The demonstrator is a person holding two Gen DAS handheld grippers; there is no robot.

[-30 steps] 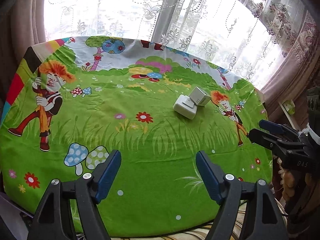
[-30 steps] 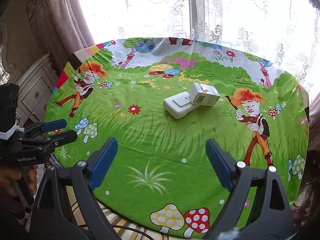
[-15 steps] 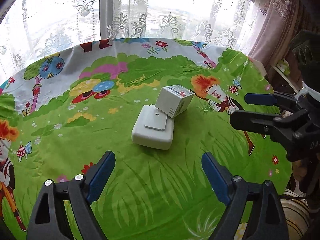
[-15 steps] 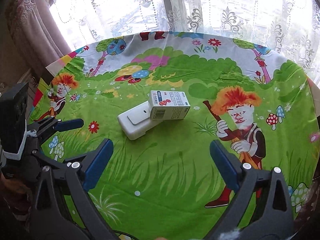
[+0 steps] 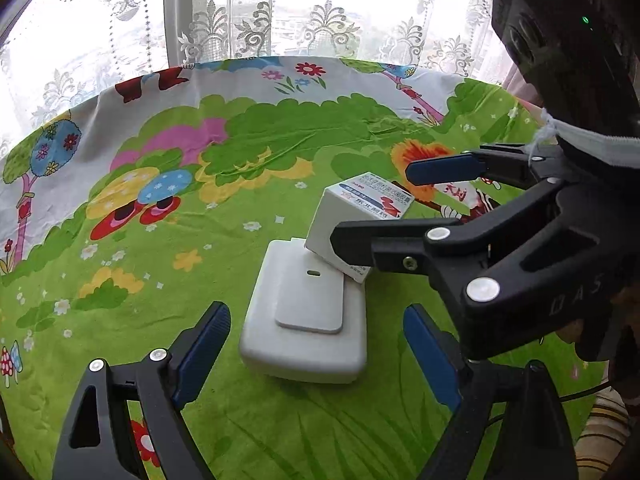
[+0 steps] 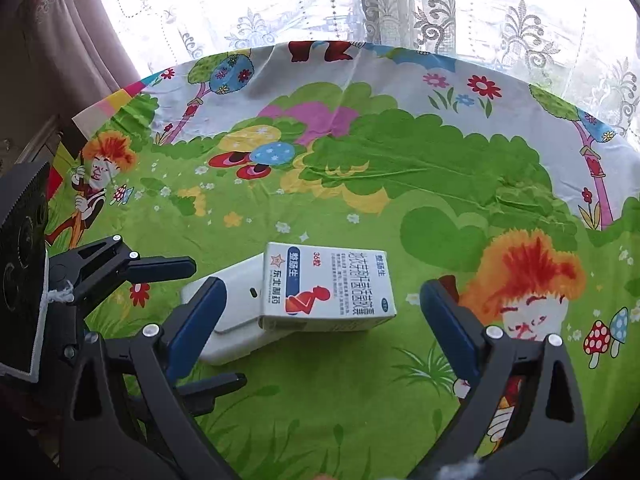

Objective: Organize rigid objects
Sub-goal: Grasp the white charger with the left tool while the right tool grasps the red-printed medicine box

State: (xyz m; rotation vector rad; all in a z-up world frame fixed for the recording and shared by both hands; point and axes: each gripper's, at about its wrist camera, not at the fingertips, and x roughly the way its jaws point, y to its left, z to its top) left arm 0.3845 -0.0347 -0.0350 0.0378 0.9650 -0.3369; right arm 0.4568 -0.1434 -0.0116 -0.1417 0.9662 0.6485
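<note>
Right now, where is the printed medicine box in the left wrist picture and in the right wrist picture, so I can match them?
Left wrist: the medicine box sits right of centre, its near end hidden behind the right tongs.
Right wrist: it lies at centre, between the open tongs.
Shared landmark: the white plastic case, which the box leans on in both views.

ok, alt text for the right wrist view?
Open right gripper frames a small printed medicine box propped on a flat white case, on a bright cartoon tablecloth. The left gripper, also open, reaches in from the left; lace curtains behind.
</note>
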